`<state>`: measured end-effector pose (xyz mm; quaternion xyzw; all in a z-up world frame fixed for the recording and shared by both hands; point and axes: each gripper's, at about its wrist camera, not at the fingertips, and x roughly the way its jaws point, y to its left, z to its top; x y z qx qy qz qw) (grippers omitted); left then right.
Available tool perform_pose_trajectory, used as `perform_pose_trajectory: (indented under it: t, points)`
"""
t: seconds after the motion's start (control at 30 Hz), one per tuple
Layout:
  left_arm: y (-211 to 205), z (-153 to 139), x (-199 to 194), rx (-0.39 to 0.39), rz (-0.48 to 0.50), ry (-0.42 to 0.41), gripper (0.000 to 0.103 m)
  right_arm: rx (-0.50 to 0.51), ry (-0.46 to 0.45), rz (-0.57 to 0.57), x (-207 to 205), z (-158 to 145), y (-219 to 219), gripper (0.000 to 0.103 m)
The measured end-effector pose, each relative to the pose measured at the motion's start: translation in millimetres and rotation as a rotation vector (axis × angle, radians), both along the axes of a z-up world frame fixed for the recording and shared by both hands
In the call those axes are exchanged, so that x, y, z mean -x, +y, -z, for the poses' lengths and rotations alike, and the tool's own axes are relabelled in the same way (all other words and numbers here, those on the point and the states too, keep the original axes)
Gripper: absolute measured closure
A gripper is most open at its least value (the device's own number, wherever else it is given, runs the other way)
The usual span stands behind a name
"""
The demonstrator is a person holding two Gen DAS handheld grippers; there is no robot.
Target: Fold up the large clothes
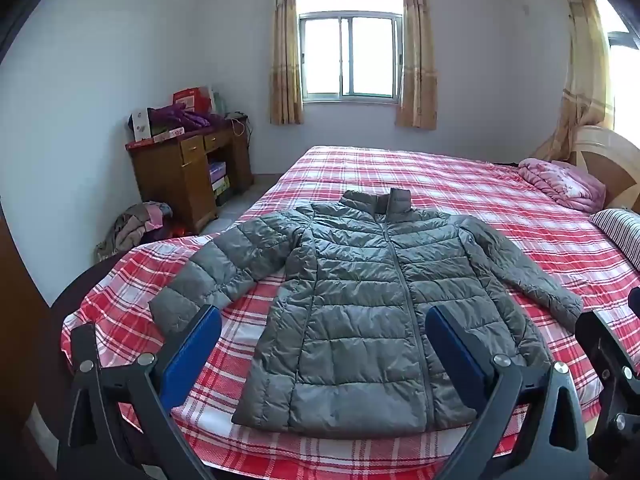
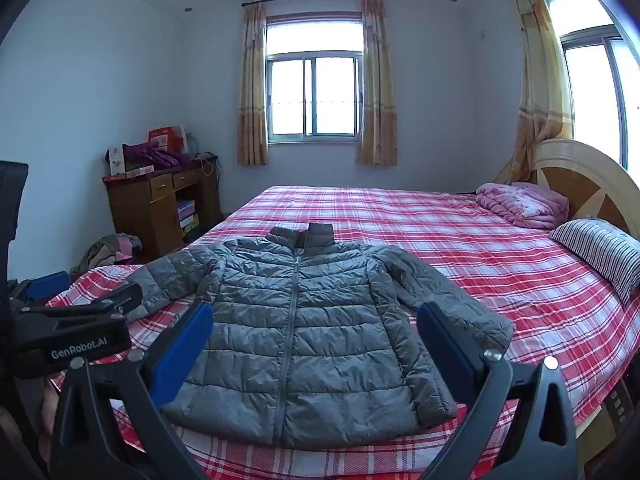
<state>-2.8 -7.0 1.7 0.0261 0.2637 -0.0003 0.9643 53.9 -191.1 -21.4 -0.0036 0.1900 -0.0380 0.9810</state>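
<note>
A grey quilted puffer jacket (image 1: pixel 360 312) lies flat, front up, on the near part of a bed (image 1: pixel 500 208) covered with a red, pink and white plaid sheet. Its zip is closed to the stand-up collar, its shell is glossy and creased, stitched into horizontal padded bands. Both sleeves spread outward and down to either side, the hem nearest the cameras.

The left gripper (image 1: pixel 323 354) hovers above the hem with its jaws wide, blue-padded fingers (image 1: pixel 192 356) apart and nothing between them. The right gripper (image 2: pixel 315 350) hangs likewise, jaws wide and empty, above the jacket's lower half.

Near the rounded wooden headboard (image 2: pixel 588 184) sit a folded pink floral quilt (image 2: pixel 520 202) and a striped pillow (image 2: pixel 600 252). A brown wooden desk (image 1: pixel 180 176), its tabletop piled with boxes and what may be purple fabric, stands in the corner beside a heap of clothes (image 1: pixel 136 226) on the floor. Yellowish curtains (image 1: pixel 286 52) frame the window (image 1: pixel 350 54).
</note>
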Motion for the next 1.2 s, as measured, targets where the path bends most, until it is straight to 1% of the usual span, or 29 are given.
perform_pose_trajectory:
  t: [0.13, 0.17, 0.2, 0.23, 0.33, 0.37, 1.2]
  points:
    - [-7, 2, 4, 0.006, -0.015, -0.023, 0.001, -0.005, -0.008, -0.002, 0, 1, 1, 0.000]
    - [1, 1, 4, 0.027, -0.017, -0.018, 0.001, -0.008, -0.007, -0.001, 0, 1, 0, 0.000]
    - [0, 1, 4, 0.024, -0.022, -0.019, 0.001, -0.006, -0.006, -0.001, -1, 1, 0, 0.000]
    - [5, 3, -2, 0.026, -0.027, -0.002, 0.001, -0.006, -0.006, 0.000, -1, 1, 0, 0.000]
    - [5, 4, -3, 0.026, -0.034, -0.004, 0.001, -0.005, -0.006, 0.001, -1, 1, 0, 0.000]
    - [14, 3, -2, 0.039, -0.032, -0.006, 0.001, -0.004, -0.007, 0.002, 0, 1, 0, 0.000]
    - [13, 3, -3, 0.040, -0.036, -0.011, 0.001, -0.009, -0.001, -0.002, -1, 3, 1, 0.000]
